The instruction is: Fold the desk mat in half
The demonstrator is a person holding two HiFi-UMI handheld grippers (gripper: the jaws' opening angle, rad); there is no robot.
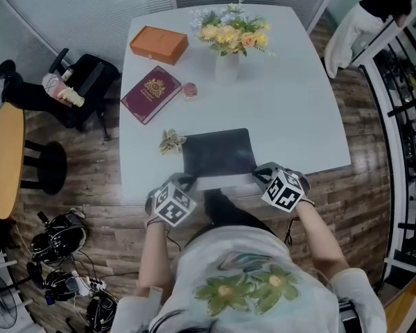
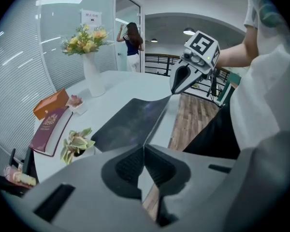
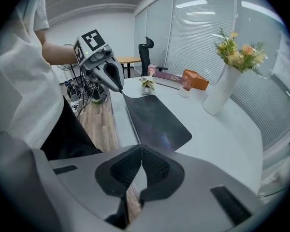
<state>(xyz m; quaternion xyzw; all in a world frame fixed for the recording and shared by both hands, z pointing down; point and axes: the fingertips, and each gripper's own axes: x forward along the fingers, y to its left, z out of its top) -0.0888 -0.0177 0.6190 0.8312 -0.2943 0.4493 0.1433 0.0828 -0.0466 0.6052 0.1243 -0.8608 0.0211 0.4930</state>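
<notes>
While my left tongs [image 1: 185, 182] and right tongs [image 1: 261, 173] each pinch a near corner of the desk mat [image 1: 218, 151], its long edge spans between them over the counter [image 1: 291, 109]; far edge lies straight ahead.

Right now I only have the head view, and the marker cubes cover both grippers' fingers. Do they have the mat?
Observer: The left gripper does: in its own view its fingers are shut on the mat's near edge.
Operator: And the right?
Observer: The right gripper is shut on that same edge. The edge is raised between the two grippers, while the mat's far part lies flat on the table.
</notes>
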